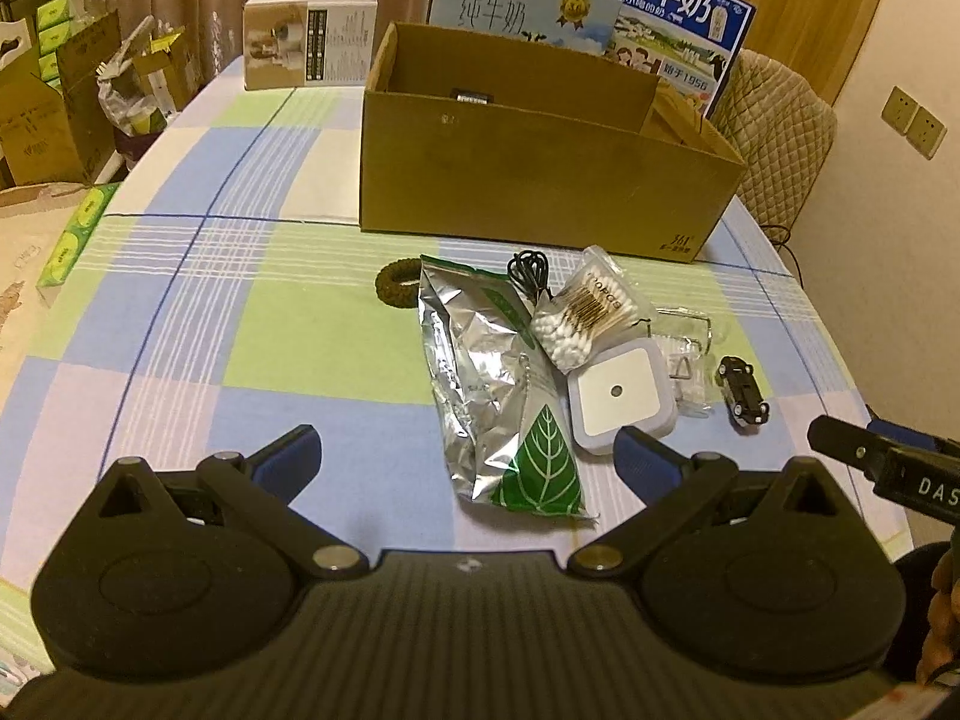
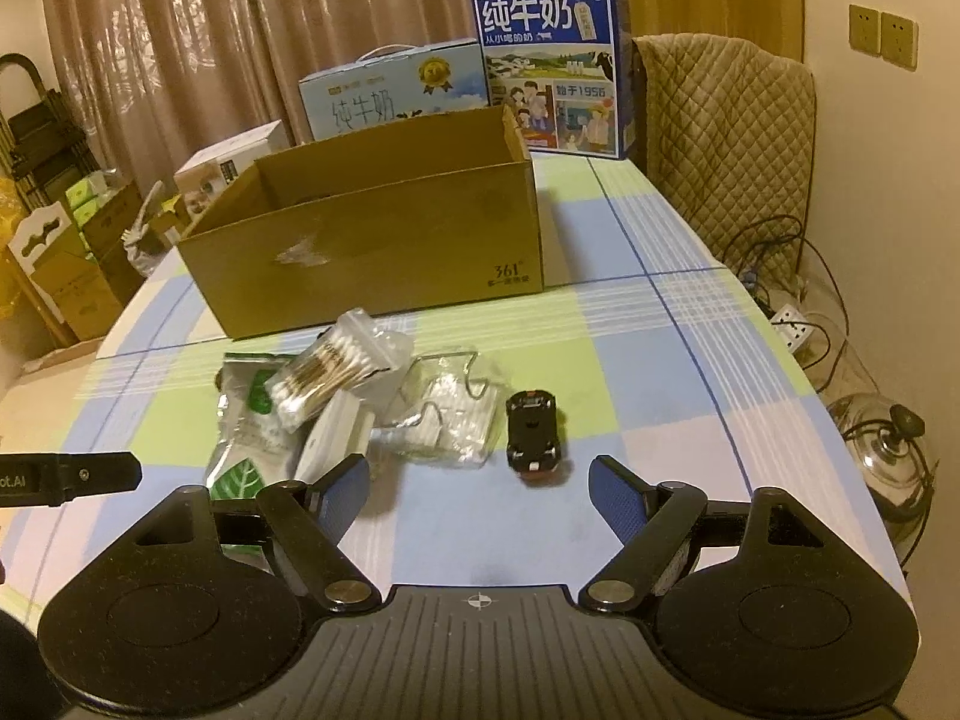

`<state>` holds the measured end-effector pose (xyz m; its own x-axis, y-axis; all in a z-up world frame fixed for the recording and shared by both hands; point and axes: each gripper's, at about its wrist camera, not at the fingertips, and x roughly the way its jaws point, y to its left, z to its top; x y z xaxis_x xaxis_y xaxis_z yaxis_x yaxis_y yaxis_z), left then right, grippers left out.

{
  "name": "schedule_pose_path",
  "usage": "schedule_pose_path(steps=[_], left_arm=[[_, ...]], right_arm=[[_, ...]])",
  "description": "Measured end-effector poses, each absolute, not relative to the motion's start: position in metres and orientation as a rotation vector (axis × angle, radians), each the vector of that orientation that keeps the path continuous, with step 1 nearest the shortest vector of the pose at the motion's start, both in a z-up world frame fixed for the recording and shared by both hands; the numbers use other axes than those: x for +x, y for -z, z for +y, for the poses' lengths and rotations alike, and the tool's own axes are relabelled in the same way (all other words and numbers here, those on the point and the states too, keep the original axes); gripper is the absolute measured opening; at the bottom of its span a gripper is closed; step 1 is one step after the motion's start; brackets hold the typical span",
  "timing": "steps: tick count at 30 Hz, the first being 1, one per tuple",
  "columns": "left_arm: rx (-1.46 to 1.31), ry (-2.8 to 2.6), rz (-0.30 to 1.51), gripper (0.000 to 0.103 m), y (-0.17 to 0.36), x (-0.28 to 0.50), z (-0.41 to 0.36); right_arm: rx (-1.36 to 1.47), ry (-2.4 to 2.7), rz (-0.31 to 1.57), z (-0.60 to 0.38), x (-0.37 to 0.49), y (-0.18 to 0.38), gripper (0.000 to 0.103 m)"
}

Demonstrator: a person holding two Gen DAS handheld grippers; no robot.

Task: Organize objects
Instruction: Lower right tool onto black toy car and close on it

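Right wrist view: the right gripper hangs open and empty, with the toy car just beyond its fingertips at about 12 o'clock, resting on the checked tablecloth; the car's long axis runs roughly along the gripper's pointing line. This hand is judged the nearer to it. Left wrist view: the left gripper is likewise spread wide with nothing held, the foil pouch lying ahead between its fingers. At 12 o'clock, well beyond the clutter, stands the cardboard box, holding one small dark item; the rest of its floor is hidden.
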<state>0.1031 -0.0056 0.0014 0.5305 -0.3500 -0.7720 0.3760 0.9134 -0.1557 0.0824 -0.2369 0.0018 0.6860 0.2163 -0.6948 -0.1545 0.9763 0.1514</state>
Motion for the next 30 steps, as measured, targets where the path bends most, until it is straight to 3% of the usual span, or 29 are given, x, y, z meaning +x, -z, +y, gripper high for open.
schedule_pose_path(steps=[12,30], left_arm=[[0.043,0.432,0.961,0.102,0.028,0.135,-0.021],[0.035,0.469,0.984,0.102,0.052,0.161,-0.041]], right_arm=[[0.027,-0.17,0.822,-0.238,0.135,0.032,0.051],[-0.013,-0.154,0.886,-0.236,0.182,0.077,0.035]])
